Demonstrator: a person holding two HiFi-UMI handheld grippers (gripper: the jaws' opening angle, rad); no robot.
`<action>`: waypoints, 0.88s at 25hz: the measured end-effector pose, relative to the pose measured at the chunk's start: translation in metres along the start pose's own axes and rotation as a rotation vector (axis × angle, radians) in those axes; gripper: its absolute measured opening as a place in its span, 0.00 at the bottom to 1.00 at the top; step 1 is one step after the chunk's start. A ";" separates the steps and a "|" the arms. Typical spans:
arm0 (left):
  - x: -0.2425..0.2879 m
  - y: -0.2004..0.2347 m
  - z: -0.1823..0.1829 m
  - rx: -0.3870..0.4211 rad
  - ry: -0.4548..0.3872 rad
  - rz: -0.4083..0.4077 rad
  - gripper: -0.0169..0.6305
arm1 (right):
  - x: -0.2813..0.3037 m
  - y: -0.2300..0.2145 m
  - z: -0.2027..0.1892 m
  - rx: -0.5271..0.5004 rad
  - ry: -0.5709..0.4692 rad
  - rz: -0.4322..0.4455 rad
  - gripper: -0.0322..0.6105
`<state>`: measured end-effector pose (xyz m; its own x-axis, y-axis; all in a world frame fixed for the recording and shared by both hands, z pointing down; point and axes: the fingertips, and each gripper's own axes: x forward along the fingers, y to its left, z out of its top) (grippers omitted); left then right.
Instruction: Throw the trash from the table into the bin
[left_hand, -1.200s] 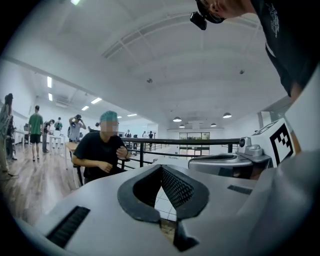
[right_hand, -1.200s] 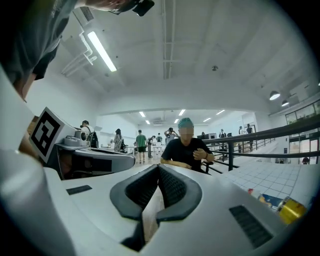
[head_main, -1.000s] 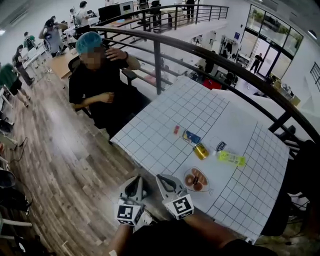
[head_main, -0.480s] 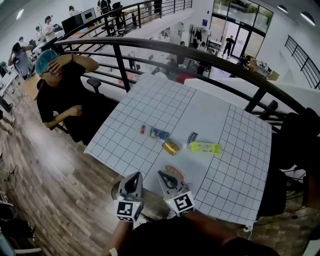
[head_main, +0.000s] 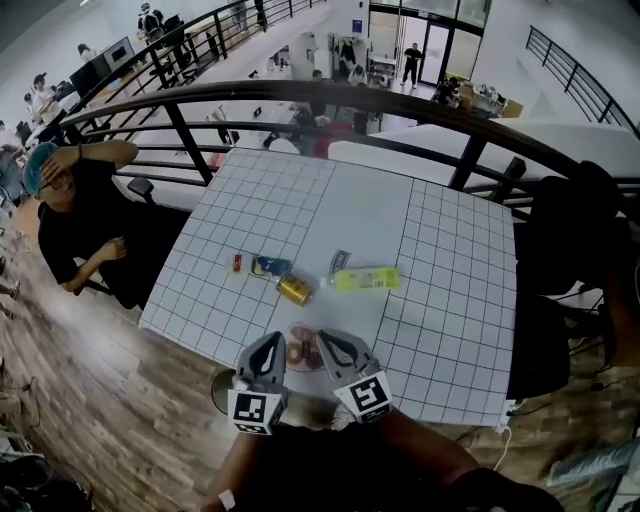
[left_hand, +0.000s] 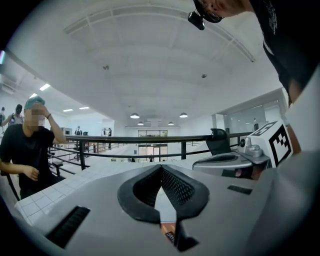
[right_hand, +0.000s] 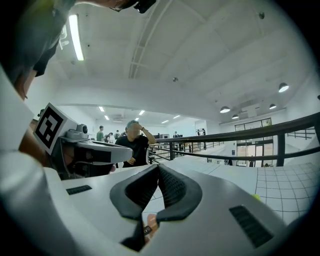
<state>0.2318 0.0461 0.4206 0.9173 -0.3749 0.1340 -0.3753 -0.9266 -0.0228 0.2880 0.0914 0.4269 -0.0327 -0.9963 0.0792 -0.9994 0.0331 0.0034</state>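
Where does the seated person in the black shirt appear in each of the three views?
Head view: the seated person is at the far left, beside the table.
Left gripper view: at the left edge.
Right gripper view: small, left of centre.
Shared landmark: the black railing along the table's far side.

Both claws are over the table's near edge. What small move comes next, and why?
Probably open the right claw and dip it toward the clear packet beside it. Both it and the left claw are shut and empty, and that packet is the nearest trash.
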 end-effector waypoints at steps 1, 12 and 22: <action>0.005 -0.005 0.001 0.003 0.001 -0.014 0.06 | -0.004 -0.006 0.000 0.002 0.005 -0.015 0.09; 0.062 -0.032 -0.005 0.005 0.028 -0.183 0.06 | -0.020 -0.067 -0.013 0.033 0.007 -0.212 0.09; 0.104 -0.021 -0.003 0.017 0.024 -0.319 0.06 | -0.009 -0.106 -0.016 0.060 0.061 -0.373 0.09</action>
<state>0.3352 0.0267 0.4376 0.9849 -0.0651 0.1604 -0.0671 -0.9977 0.0072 0.3940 0.0979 0.4422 0.3316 -0.9326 0.1423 -0.9414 -0.3370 -0.0153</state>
